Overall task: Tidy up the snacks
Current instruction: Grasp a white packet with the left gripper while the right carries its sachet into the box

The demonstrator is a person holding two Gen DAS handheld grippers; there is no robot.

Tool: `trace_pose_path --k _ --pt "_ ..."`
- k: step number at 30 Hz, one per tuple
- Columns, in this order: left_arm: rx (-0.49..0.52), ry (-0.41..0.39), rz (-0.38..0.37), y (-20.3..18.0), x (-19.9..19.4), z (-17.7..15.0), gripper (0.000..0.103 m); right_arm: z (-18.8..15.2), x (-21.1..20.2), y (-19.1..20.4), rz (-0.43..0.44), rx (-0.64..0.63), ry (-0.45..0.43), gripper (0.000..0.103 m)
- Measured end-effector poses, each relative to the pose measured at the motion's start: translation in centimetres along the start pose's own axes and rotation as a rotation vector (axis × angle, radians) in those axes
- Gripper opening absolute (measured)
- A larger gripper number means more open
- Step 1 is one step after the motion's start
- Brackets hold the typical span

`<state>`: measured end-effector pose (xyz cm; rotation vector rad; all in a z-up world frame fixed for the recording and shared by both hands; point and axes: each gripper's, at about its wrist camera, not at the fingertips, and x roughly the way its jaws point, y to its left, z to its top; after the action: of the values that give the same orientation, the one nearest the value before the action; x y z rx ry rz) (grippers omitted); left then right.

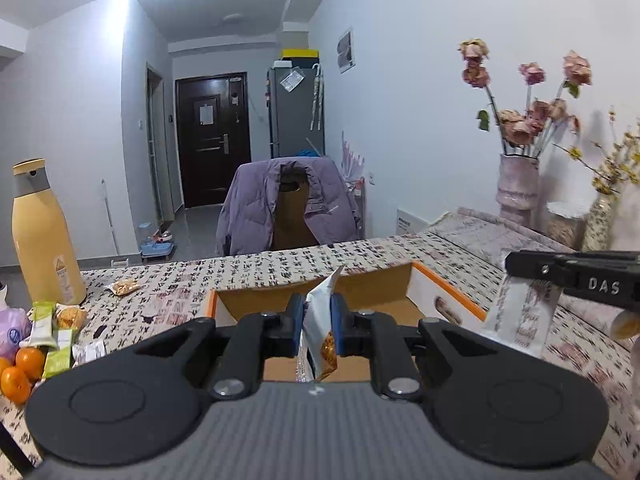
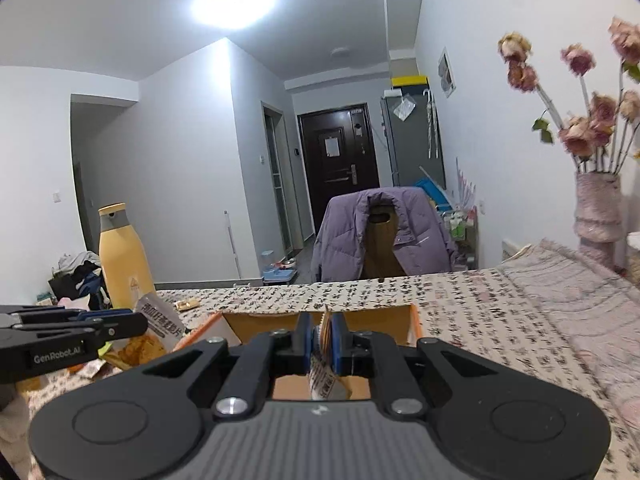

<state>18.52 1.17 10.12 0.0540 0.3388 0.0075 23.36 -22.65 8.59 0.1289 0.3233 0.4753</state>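
Two snack packets were held at once, one in each gripper, both hanging above the open cardboard box (image 1: pixel 448 280) on the patterned table (image 1: pixel 256 268); the left gripper (image 1: pixel 318 326) was seen with its jaws pinching a white packet (image 1: pixel 320 332) printed with orange snack pieces, and the right gripper (image 2: pixel 322 338) with its jaws pressed tight on a second packet (image 2: pixel 326 376), gripped near its upper edge. More snacks were left loose at the table's left end, among them green-wrapped bars (image 1: pixel 52 332) beside some oranges (image 1: pixel 22 368) and a tan bottle (image 1: pixel 42 236). A slip was judged possible, since each packet was caught by a thin margin of slick film and could slide out if swung; a packet released too soon could also strike the box's rim and fall outside. The box floor was largely hidden behind both gripper bodies, so its contents could not be made out; the right packet's print was too blurred to read, and the person's hands were out of view.
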Motion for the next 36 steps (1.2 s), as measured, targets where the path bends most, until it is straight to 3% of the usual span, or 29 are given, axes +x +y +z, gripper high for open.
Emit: trace_pose_path --k 6,12,20,21,22,23,24,25,26,27,29,31,36 --pt "-0.007 0.088 0.044 0.6 5.5 1.6 0.015 1.3 7.0 -0.1 0.016 0.037 0.086 0.009" --pt "-0.07 0.248 0.099 1.7 11.8 0.0 0.015 -0.4 13.6 -0.7 0.008 0.094 0.201 0.009" --pt "-0.112 0.346 0.117 3.2 15.1 -2.2 0.018 -3.3 17.4 -1.9 -0.054 0.111 0.323 0.012" --pt "-0.114 0.346 0.118 3.2 15.1 -2.2 0.019 -3.4 17.3 -2.1 -0.063 0.113 0.329 0.015" --pt "-0.119 0.343 0.116 3.5 14.9 -2.3 0.028 -3.5 17.3 -2.4 -0.071 0.115 0.331 0.016" --pt "-0.126 0.34 0.116 3.5 15.0 -2.3 0.048 -3.5 17.1 -2.7 -0.072 0.116 0.334 0.018" --pt "-0.137 0.327 0.123 3.8 14.6 -2.4 0.062 -3.5 16.9 -2.8 -0.072 0.116 0.336 0.033" --pt "-0.148 0.313 0.135 4.0 14.3 -2.3 0.087 -3.5 16.6 -2.8 -0.075 0.114 0.335 0.058" --pt "-0.156 0.297 0.147 4.2 14.0 -2.3 0.095 -3.5 16.3 -2.9 -0.081 0.11 0.331 0.071" --pt "-0.163 0.272 0.156 4.4 13.4 -2.3 0.096 -3.4 16.0 -2.9 -0.09 0.106 0.321 0.09" --pt "-0.173 0.255 0.148 4.6 12.8 -2.2 0.103 -3.3 15.3 -2.8 -0.102 0.104 0.303 0.094" --pt "-0.184 0.236 0.149 4.6 12.2 -2.2 0.103 -3.2 14.8 -3.1 -0.103 0.109 0.301 0.102" --pt "-0.171 0.2 0.142 4.4 10.4 -2.0 0.103 -2.7 12.9 -2.7 -0.109 0.084 0.267 0.103"
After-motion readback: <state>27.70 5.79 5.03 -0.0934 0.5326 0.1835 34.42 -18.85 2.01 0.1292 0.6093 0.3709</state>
